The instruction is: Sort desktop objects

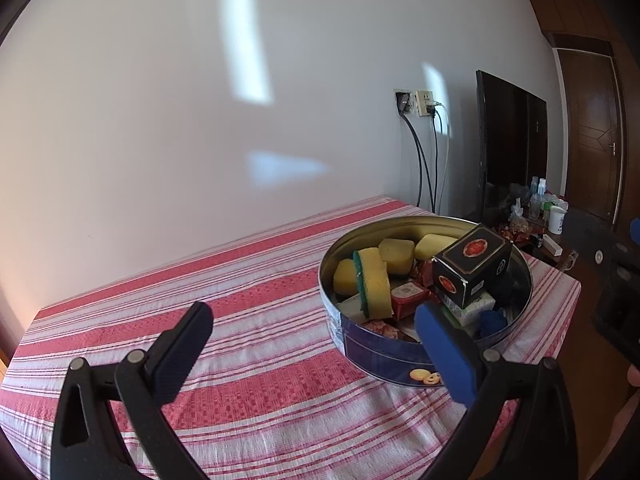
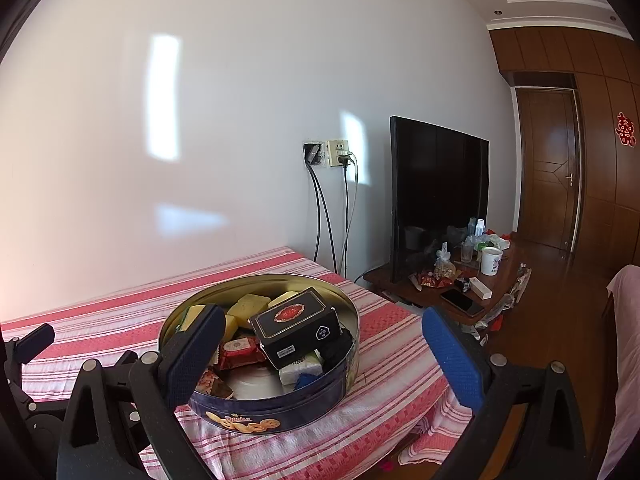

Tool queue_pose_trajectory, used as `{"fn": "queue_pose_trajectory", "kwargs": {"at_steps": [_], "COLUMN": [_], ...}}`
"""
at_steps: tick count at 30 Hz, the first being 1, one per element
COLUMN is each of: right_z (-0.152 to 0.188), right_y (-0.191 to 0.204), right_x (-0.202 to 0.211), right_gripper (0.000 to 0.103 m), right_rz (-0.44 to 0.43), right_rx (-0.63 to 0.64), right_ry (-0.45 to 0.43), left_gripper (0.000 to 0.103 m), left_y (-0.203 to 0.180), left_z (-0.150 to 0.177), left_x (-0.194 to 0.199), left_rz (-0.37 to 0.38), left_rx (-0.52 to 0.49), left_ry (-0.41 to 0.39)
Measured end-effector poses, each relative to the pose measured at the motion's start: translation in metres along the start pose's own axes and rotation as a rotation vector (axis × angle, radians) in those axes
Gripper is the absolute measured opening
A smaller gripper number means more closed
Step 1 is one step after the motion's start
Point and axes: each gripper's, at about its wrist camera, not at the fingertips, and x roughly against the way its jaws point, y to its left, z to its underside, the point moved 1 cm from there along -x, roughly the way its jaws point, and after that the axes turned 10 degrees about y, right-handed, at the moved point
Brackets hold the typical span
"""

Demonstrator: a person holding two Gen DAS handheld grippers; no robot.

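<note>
A round blue cookie tin (image 1: 384, 350) (image 2: 280, 412) stands on the red-and-white striped tablecloth (image 1: 240, 280) near the table's right edge. It holds yellow sponges (image 1: 374, 280) (image 2: 250, 308), a black box (image 1: 472, 264) (image 2: 296, 326) lying on top, red snack packets (image 1: 408, 298) (image 2: 240, 350) and a white tissue pack (image 2: 302, 368). My left gripper (image 1: 314, 356) is open and empty, above the cloth just left of the tin. My right gripper (image 2: 320, 354) is open and empty, its fingers either side of the tin's near rim.
A white wall with sockets and cables (image 2: 332, 156) runs behind the table. A dark TV (image 2: 436, 196) stands on a low wooden stand (image 2: 460, 292) cluttered with cups, bottles and a phone. The table's right edge drops off beside the tin. The left gripper shows at far left of the right wrist view (image 2: 32, 344).
</note>
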Motion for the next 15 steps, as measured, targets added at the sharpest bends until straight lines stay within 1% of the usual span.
{"fn": "queue_pose_trajectory", "kwargs": {"at_steps": [11, 15], "right_z": [0.0009, 0.0015], "right_y": [-0.0023, -0.0021], "right_x": [-0.0028, -0.0031], "right_gripper": [0.101, 0.101], "right_rz": [-0.001, -0.005], "right_rx": [-0.006, -0.009], "right_ry": [0.011, 0.013], "left_gripper": [0.102, 0.102], "left_y": [-0.0025, -0.0053], "left_z": [0.0019, 0.0017], "left_x": [-0.0024, -0.0019], "left_rz": [0.036, 0.030], "left_rx": [-0.003, -0.015], "left_ry": [0.016, 0.012]}}
